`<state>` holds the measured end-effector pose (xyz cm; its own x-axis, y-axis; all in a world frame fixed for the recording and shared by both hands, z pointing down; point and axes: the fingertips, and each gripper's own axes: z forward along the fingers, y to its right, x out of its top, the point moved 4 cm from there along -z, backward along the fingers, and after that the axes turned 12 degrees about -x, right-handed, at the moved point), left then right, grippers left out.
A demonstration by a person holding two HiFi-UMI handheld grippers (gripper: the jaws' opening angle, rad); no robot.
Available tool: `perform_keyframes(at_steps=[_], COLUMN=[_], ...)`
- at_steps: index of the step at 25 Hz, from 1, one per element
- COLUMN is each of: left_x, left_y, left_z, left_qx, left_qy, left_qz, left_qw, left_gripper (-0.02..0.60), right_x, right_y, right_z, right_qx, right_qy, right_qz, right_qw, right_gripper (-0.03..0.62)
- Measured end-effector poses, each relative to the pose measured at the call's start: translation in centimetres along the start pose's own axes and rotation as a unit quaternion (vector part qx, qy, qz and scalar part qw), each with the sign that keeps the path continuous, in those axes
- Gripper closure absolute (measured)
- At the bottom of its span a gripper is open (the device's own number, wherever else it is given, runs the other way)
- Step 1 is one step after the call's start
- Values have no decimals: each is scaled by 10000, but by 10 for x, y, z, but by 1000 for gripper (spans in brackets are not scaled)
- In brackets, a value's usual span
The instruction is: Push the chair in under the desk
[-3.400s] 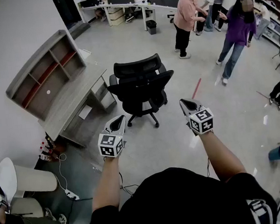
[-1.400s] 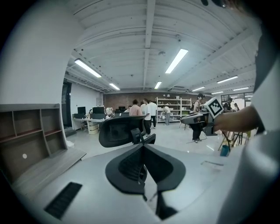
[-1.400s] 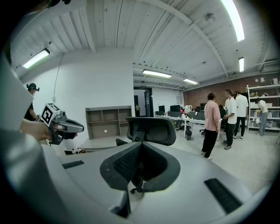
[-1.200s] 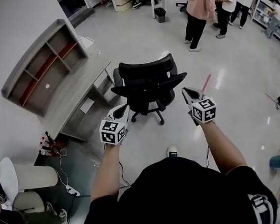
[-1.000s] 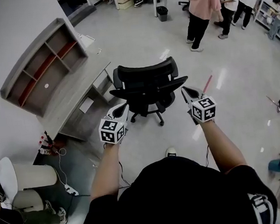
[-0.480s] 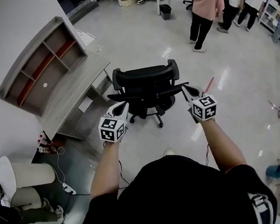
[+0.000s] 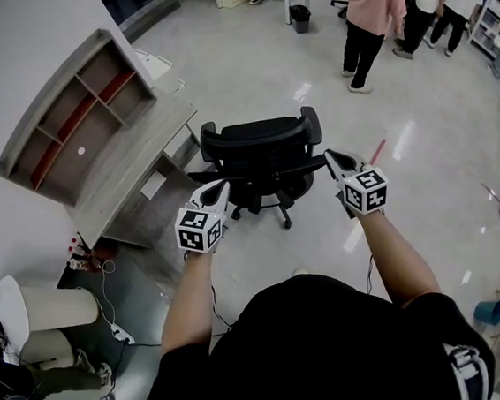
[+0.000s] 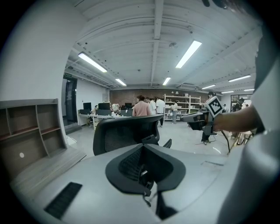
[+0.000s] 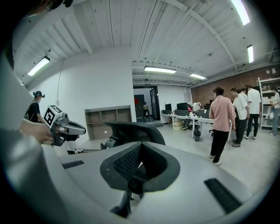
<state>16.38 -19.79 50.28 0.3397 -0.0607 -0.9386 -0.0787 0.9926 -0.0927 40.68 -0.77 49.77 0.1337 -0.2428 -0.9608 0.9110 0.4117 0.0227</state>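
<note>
A black mesh office chair [image 7: 263,153] stands on the floor just right of the grey desk [image 7: 132,176], outside its knee space. My left gripper [image 7: 219,186] is shut and empty, with its tip by the chair's left armrest. On the other side my right gripper [image 7: 329,154], also shut and empty, reaches the right armrest. Whether either tip touches the chair I cannot tell. The left gripper view has the backrest [image 8: 127,133] straight ahead and the right gripper [image 8: 194,119] beyond it. In the right gripper view the backrest [image 9: 135,130] is close ahead, with the left gripper [image 9: 81,129] to its left.
A grey hutch with open shelves [image 7: 72,116] sits on the desk against the white wall. Cables and a power strip [image 7: 117,328] lie on the floor at lower left beside a white round seat [image 7: 53,313]. Several people [image 7: 368,9] stand at the far right.
I have walked up to the chair. Both grippers, first well short of it, now flank its back at the armrests. Their jaws stayed shut.
</note>
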Motion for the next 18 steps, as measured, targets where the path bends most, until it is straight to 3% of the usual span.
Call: perform_keyframes(at_steps=[18], left_x=[8], left_y=[-2], left_z=[31], left_qx=[331], left_qy=[-115], left_qz=[-44], left_qw=[9994], left_gripper=[569], right_x=[6], right_y=[42], right_z=[29], right_qx=[328], right_qy=[155], right_qz=[128], right_qw=[9993], right_gripper=[599])
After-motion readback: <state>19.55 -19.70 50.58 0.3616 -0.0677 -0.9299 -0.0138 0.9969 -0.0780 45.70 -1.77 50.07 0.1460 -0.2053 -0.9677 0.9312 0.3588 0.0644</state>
